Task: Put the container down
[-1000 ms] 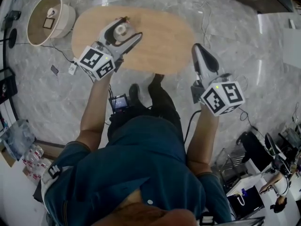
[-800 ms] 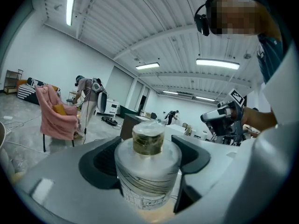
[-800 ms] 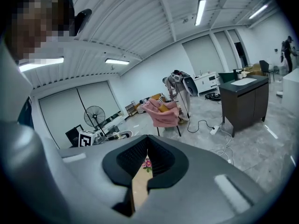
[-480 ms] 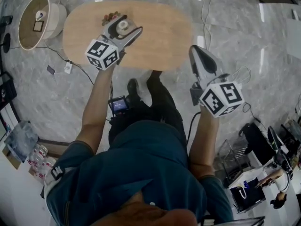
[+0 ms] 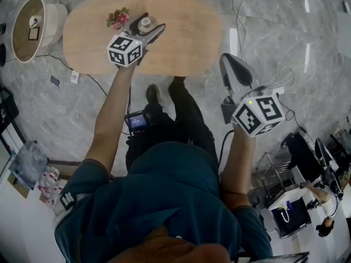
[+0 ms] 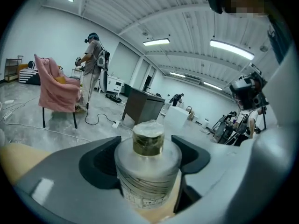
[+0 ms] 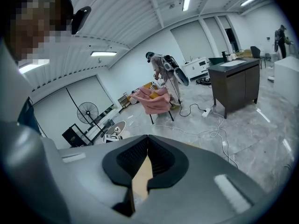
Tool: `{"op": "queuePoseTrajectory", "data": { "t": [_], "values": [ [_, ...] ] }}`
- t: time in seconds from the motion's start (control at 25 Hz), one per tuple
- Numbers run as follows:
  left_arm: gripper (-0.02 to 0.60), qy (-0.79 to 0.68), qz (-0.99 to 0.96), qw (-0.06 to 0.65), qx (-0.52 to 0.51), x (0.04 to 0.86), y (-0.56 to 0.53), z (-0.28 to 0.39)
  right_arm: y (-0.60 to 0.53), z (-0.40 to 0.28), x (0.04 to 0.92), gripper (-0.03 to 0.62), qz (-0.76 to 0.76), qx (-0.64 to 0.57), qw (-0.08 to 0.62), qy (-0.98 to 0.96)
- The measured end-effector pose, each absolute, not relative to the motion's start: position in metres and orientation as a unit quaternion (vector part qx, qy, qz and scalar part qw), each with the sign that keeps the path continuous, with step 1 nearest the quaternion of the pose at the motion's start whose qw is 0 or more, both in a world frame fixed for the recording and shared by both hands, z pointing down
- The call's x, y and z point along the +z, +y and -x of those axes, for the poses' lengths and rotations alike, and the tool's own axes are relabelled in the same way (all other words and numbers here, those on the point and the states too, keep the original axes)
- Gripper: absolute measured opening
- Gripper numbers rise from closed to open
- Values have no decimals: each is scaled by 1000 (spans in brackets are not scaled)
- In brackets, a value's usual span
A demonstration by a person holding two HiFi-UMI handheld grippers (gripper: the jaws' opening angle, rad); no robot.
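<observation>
The left gripper (image 5: 147, 26) is over the far left part of an oval bench (image 5: 186, 32) of pale, smooth wood. Its two grey fingers (image 6: 100, 164), which have black hollow pads, are clenched on a small round container (image 6: 147, 164) of frosted glass. The container stands upright between them. It has a wide cylinder body with thin dark lines printed on the lower part, a rounded shoulder and a short round cap (image 6: 148, 138) of dull gold colour with a shiny film on top. In the head view the container (image 5: 145, 23) is just to the right of a small bunch of pink and red flowers (image 5: 117, 18) that lies on the bench. I cannot tell if its base touches the wood.

The right gripper (image 5: 227, 62) is well apart from it, beside the near right edge of the bench and over the grey floor (image 5: 274, 37), which looks like polished marble. In the right gripper view this gripper (image 7: 147, 146) has its black ribbed fingers (image 7: 131, 160) pressed together at the tips, with nothing between them; only a narrow strip of pale wood shows through the gap behind.

On the floor at the far left stands a low round cream-coloured cylinder (image 5: 27, 21) with a tan top.
</observation>
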State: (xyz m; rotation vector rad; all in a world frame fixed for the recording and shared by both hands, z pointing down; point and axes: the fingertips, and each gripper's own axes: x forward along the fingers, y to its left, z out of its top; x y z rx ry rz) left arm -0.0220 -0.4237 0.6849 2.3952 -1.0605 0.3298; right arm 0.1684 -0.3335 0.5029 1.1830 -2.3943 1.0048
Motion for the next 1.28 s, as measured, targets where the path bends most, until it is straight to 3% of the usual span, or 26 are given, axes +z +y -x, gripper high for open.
{"op": "queuePoseTrajectory", "data": {
  "t": [0.72,1.28],
  "values": [
    [336,-358,-846,323,229,865,-429,-3,-327,-193,573,11,-417,405,169,-796],
    [336,-320,-836,330,301,942,-411,-11,-324,-204,600,11,-417,427,180,-782]
  ]
}}
